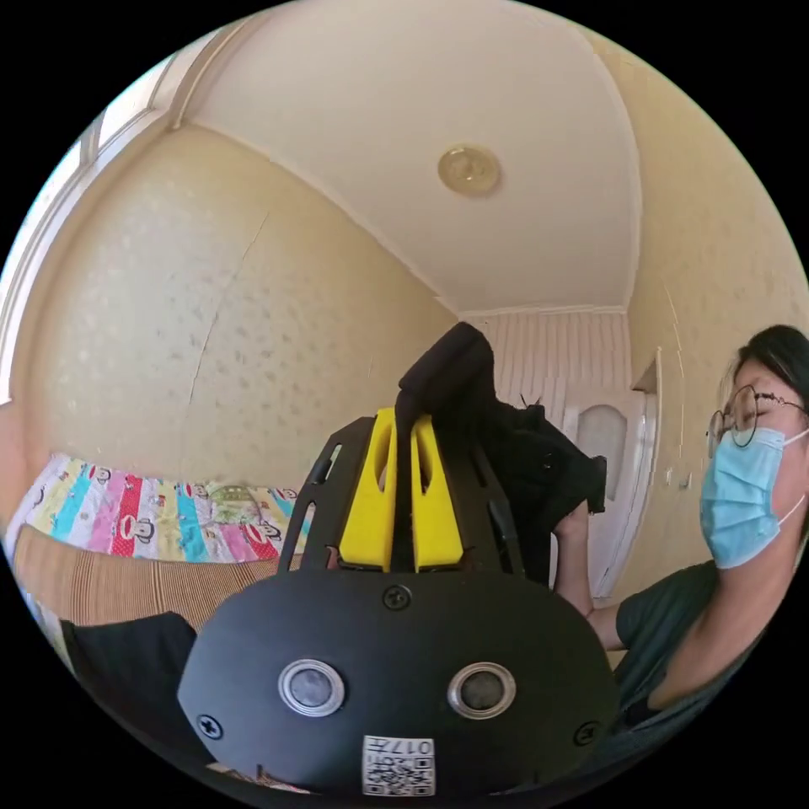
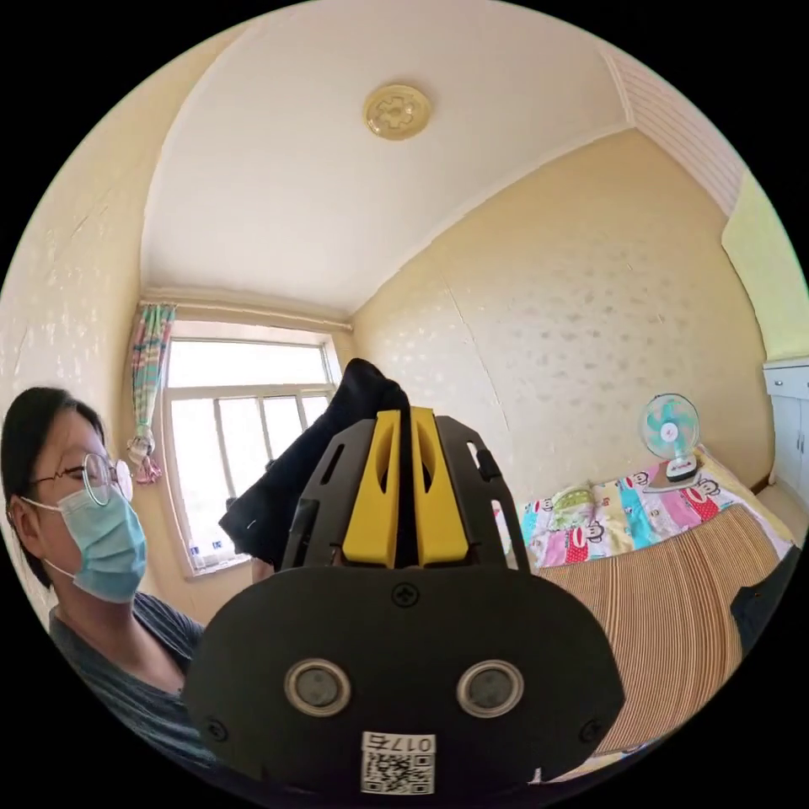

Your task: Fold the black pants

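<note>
Bedroom, striped bed (image 2: pixel 674 607): left gripper (image 1: pixel 403 438) and right gripper (image 2: pixel 403 434), fingers pinching black pants (image 1: pixel 506 455), raised.

- Left gripper view: the left gripper (image 1: pixel 403 438) points up toward the ceiling, a fold of the black pants (image 1: pixel 459 371) caught between its jaws and rising above their tips.
- The rest of the pants trails off to the gripper's right, between it and the person (image 1: pixel 742 522) at the right edge.
- Behind the gripper, low on the left, the bed (image 1: pixel 109 581) runs along the wall, a patterned sheet (image 1: pixel 160 518) at its far edge.
- Right gripper view: the right gripper (image 2: pixel 404 434) also points up, pants cloth gripped in its jaws and hanging to its left, in front of the window (image 2: pixel 227 438).
- A fan (image 2: pixel 672 434) stands on the bed's far corner.
</note>
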Motion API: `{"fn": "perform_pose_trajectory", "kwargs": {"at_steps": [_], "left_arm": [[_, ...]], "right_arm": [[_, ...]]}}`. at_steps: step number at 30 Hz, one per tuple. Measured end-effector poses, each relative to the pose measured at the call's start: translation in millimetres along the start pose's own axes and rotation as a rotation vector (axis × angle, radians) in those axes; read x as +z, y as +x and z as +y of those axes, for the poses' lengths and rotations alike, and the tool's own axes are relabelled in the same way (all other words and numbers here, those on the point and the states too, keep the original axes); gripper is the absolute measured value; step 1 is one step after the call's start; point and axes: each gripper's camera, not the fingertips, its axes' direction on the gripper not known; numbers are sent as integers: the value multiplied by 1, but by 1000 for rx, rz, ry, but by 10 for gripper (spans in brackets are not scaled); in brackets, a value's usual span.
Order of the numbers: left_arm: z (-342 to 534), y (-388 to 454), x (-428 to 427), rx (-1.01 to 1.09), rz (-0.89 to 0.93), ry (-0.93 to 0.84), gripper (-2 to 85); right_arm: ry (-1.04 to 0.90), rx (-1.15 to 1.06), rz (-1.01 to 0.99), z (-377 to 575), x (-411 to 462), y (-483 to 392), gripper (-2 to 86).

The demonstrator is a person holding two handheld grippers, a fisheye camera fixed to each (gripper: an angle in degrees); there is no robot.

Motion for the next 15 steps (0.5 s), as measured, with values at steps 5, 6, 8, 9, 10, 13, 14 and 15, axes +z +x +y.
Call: {"fn": "perform_pose_trajectory", "kwargs": {"at_steps": [5,6,8,9,10,13,14,15], "left_arm": [[-64,-155,231,-137,-207,-247,64],[-70,-179,257,-156,-256,-290,71],[-56,-250,322,-258,-432,-518,87],[-47,-258,329,-256,-449,-559,87],[-24,-266,335,-218,-452,-595,87],[75,-270,326,-156,-327,-669,88],[127,-271,320,-172,-263,-750,89],[155,-270,316,-182,-236,-796,90]], "right_arm": [[-147,89,318,-86,199,144,36],[-204,146,408,-94,242,184,45],[-400,212,569,-82,289,229,55],[-476,218,656,-62,304,243,60],[-504,198,667,-48,310,247,61],[-685,68,488,47,318,255,73],[-785,52,418,96,314,259,79],[-870,68,389,149,306,264,85]]}}
